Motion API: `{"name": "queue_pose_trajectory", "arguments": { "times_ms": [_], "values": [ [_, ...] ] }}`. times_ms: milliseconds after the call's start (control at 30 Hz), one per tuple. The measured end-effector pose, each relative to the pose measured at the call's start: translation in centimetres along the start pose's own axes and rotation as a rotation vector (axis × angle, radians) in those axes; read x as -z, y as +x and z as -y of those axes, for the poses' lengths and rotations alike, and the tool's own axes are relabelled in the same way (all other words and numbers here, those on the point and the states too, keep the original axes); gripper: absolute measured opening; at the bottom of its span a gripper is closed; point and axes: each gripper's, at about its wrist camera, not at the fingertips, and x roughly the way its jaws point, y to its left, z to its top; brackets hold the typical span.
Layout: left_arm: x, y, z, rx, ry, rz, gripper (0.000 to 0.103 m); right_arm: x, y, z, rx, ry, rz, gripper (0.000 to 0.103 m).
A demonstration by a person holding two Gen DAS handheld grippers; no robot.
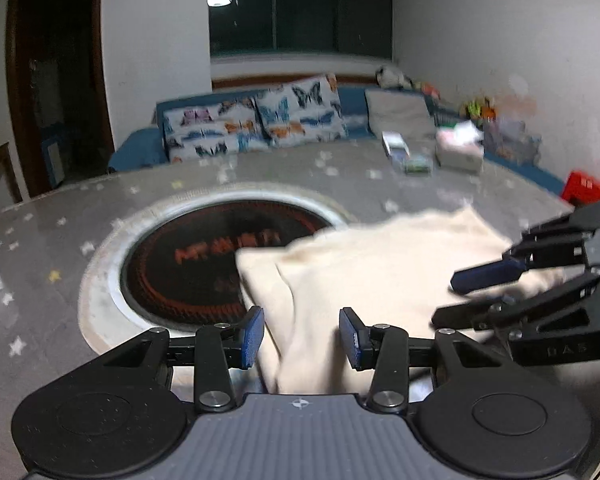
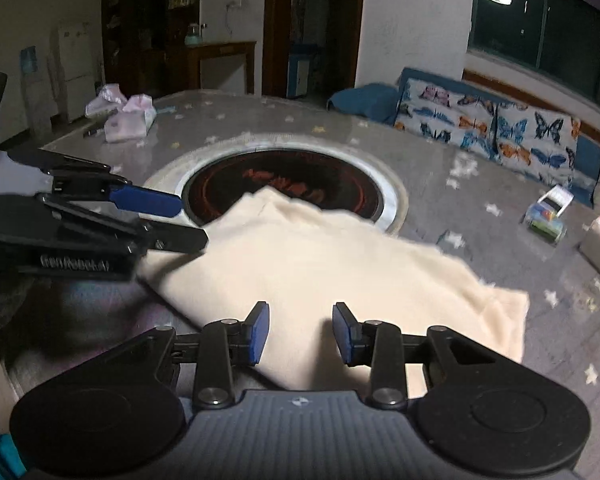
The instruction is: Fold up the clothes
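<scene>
Red box (image 1: 584, 187) in left view only

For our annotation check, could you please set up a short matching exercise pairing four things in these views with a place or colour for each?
Things:
1. cream garment
2. butterfly cushions
3. round burner
4. red box

Places or colours:
A. set into the middle of the table
B. on the blue sofa under the window
C. at the table's far right edge, seen from the left wrist
D. lying folded between both open grippers

Pairs: 1-D, 2-B, 3-A, 4-C
</scene>
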Motion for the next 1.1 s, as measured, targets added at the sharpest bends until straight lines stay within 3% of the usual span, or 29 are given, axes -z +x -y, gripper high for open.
{"name": "queue_pose_trajectory", "arguments": {
  "times_ms": [167, 700, 1100],
  "values": [
    [0.4, 0.4, -0.5, 0.022, -0.038, -0.025, 0.046, -0.3, -0.2, 0.0, -0.001, -0.01, 0.005, 0.035],
    [0.0, -0.6, -2.5, -0.033, -0.118, -0.045, 0.075, -1.0, -0.6, -3.6, -0.055, -0.141, 0.002, 0.05],
    [0.2, -1.4, -4.8, -0.088, -0.2, -0.039, 0.087, -1.1, -0.1, -7.1, -0.081, -0.284, -0.005, 0.053]
  ]
}}
